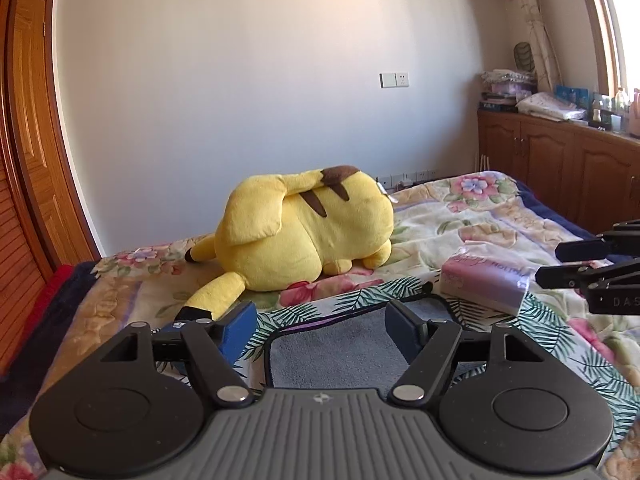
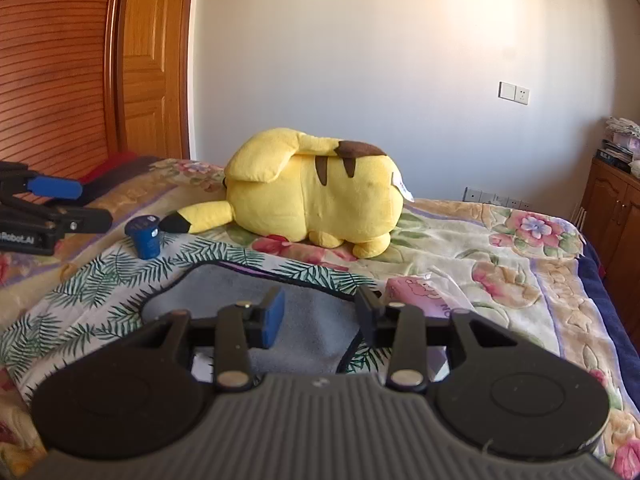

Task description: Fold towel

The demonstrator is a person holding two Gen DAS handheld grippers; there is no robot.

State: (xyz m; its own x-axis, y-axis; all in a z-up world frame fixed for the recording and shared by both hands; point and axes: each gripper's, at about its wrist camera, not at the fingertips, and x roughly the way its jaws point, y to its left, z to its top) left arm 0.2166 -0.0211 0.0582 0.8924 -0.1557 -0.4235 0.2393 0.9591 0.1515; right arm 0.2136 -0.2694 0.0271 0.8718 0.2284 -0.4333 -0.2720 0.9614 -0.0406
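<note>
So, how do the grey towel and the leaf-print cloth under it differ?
The towel is plain grey with a dark edge; the cloth is white with green leaves. The towel is smaller and lies on top of the cloth, which spreads out past its left and far edges. Both lie flat on the bed.

Daylight pours in from the window on the right, blown out to pure white there, and throws a soft warm patch across the wall. Both views are bright and fairly sharp in the middle, though the fisheye bends the door and window frame hard at the edges, with dark vignetting in the corners. The near gripper bodies look a bit soft and shadowed.
</note>
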